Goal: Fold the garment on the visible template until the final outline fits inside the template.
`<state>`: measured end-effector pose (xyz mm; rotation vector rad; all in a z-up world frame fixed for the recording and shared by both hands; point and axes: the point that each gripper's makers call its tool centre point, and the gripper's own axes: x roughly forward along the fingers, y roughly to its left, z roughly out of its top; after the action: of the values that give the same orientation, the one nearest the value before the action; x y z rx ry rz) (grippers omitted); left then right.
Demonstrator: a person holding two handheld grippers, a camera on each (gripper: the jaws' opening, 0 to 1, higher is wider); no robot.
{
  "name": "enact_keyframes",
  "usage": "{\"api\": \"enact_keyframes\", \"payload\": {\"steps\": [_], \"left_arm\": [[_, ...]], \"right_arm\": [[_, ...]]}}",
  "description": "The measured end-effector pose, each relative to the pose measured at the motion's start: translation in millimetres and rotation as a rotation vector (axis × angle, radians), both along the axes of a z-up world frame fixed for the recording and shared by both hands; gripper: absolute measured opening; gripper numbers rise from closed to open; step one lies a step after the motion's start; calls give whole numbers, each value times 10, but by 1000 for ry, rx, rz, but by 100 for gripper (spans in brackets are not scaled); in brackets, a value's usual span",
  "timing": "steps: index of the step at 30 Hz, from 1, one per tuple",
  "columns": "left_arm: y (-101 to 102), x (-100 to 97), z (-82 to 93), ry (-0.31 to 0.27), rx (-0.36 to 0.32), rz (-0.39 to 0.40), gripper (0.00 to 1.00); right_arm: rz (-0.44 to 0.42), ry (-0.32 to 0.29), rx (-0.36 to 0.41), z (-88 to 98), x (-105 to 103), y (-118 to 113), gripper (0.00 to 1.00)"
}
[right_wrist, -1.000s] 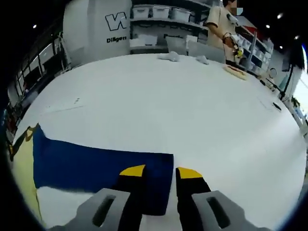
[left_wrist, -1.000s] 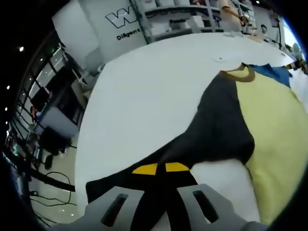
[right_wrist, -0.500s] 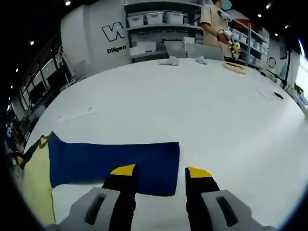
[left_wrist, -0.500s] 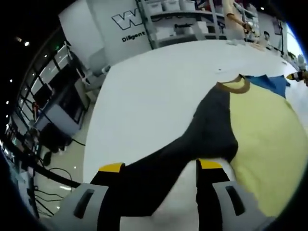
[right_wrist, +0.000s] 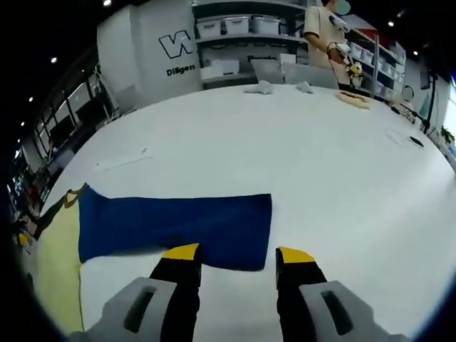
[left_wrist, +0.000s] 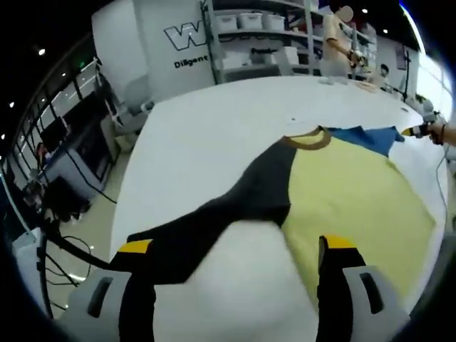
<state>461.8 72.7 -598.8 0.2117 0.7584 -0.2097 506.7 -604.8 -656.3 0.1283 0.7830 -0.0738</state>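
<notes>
A shirt lies flat on the white table (left_wrist: 214, 135). It has a yellow body (left_wrist: 349, 192), a brown collar (left_wrist: 308, 140), a dark grey sleeve (left_wrist: 235, 206) and a blue sleeve (right_wrist: 178, 221). My left gripper (left_wrist: 235, 246) stands wide open, low over the table, with the dark sleeve's cuff end between its jaws and not gripped. My right gripper (right_wrist: 237, 253) is open just short of the blue sleeve's cuff edge and holds nothing. In the left gripper view the right gripper (left_wrist: 427, 130) shows at the far right, beyond the blue sleeve (left_wrist: 363, 135).
The table's left edge (left_wrist: 128, 199) drops to a floor with chairs and cables. A person (right_wrist: 324, 39) stands at the table's far side, by shelves with bins (right_wrist: 235, 28). Small items (right_wrist: 260, 87) lie near the far edge.
My left gripper opened wide and let go of the dark sleeve, which now lies flat. My right gripper widened its jaws and drew back off the blue sleeve's cuff.
</notes>
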Motion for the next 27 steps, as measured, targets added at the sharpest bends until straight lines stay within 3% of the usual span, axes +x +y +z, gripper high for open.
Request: {"api": "enact_keyframes", "payload": {"steps": [9, 19, 27], "left_arm": [[-292, -244, 154, -3, -39, -39, 99], [-503, -507, 226, -22, -47, -76, 98], [-621, -688, 312, -33, -99, -88, 97]], "right_arm": [[7, 22, -8, -109, -75, 21, 33], [16, 33, -45, -139, -105, -1, 17], [24, 44, -61, -173, -96, -57, 8]]}}
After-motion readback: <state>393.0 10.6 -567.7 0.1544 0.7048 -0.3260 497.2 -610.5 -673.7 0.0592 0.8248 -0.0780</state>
